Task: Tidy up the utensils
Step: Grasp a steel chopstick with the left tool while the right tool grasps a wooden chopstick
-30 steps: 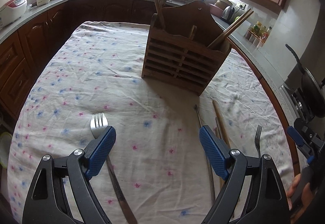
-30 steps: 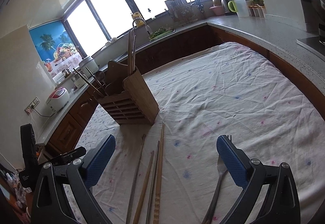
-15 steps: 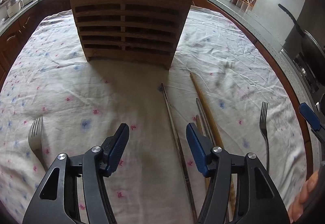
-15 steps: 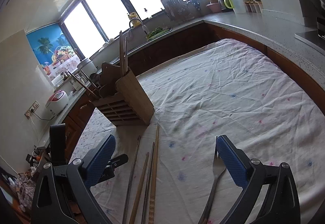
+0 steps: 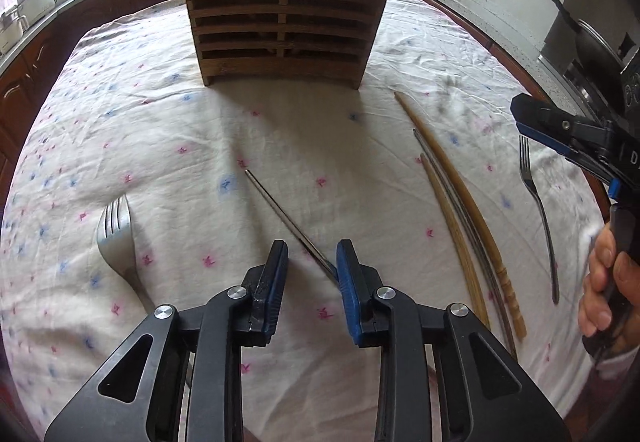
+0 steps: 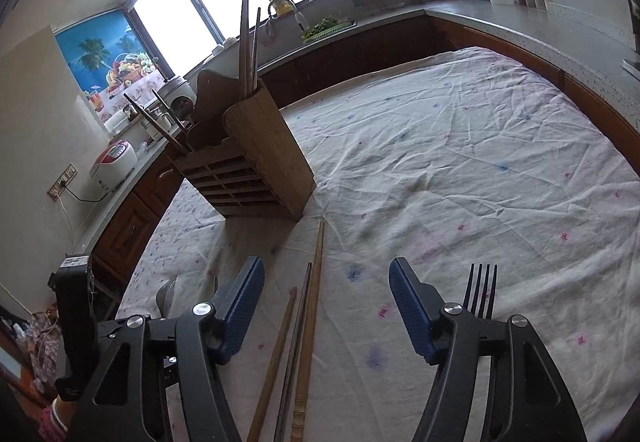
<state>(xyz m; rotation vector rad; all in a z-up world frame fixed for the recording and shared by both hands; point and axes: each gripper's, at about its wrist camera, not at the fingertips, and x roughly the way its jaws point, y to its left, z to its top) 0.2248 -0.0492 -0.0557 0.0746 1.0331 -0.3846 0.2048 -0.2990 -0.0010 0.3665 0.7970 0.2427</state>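
I bring the left tool [image 5: 312, 262] low over the steel chopstick [image 5: 288, 219] at frame centre, jaws closing around it but not yet pinching. The right tool [image 6: 326, 306], also closing, straddles the chopsticks [image 6: 304, 326] at lower centre, bound for the rack [image 6: 256, 169].

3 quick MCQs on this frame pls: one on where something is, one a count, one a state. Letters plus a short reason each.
1. Where is the single metal chopstick?
A. In the wooden holder
B. On the cloth, running in between the left gripper's fingers
C. Beside the right-hand fork

2. How many forks lie on the cloth?
A. One
B. Two
C. Four

3. How is the wooden holder standing?
A. Upright on the cloth
B. Tipped on its side
C. Lifted by the right gripper

Answers:
1 B: the left gripper is closing with the chopstick between its fingers.
2 B: one fork on the left, another fork on the right.
3 A: its base sits flat on the cloth, and no gripper touches it.
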